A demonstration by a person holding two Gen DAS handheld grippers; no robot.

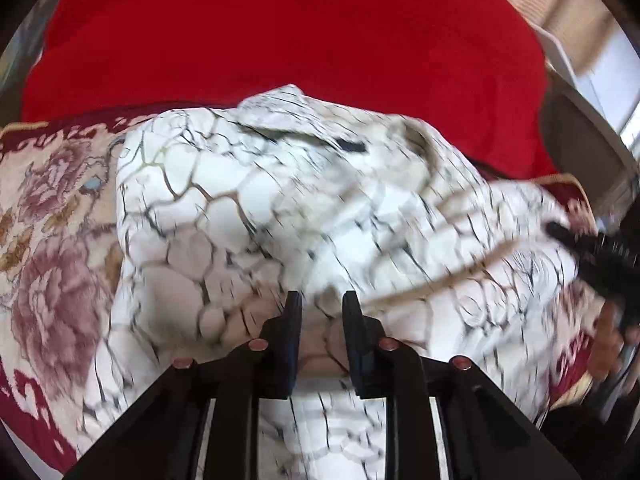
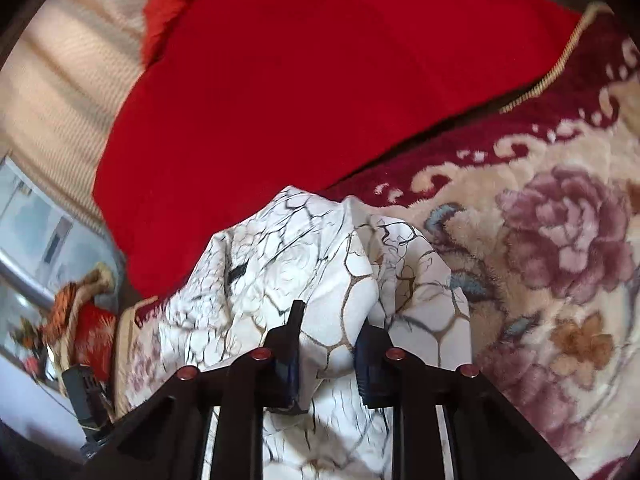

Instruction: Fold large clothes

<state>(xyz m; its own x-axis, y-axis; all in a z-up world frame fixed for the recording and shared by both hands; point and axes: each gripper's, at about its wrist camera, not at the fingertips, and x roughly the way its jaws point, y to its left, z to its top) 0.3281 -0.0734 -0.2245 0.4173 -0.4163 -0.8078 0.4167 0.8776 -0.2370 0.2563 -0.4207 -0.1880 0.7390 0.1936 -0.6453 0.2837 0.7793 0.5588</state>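
Note:
A white garment point(image 1: 248, 208) with a cracked pattern of black and gold lines lies crumpled on a floral plush blanket point(image 1: 52, 240). My left gripper point(image 1: 323, 300) points down into the near edge of the garment, its jaws narrow with a bunch of fabric pinched between them. In the right wrist view the same garment point(image 2: 320, 264) rises in a peak. My right gripper point(image 2: 332, 316) is shut on a fold that bulges between the fingers and covers the right fingertip. The right gripper point(image 1: 592, 240) also shows at the far right of the left wrist view, with a hand below it.
A plain red blanket point(image 1: 300, 40) covers the bed behind the garment. The floral blanket point(image 2: 560, 260) spreads to the right. A beige curtain point(image 2: 60, 80) and a window are at the left. Red and orange items point(image 2: 80, 328) sit by the bed edge, near my left gripper point(image 2: 84, 396).

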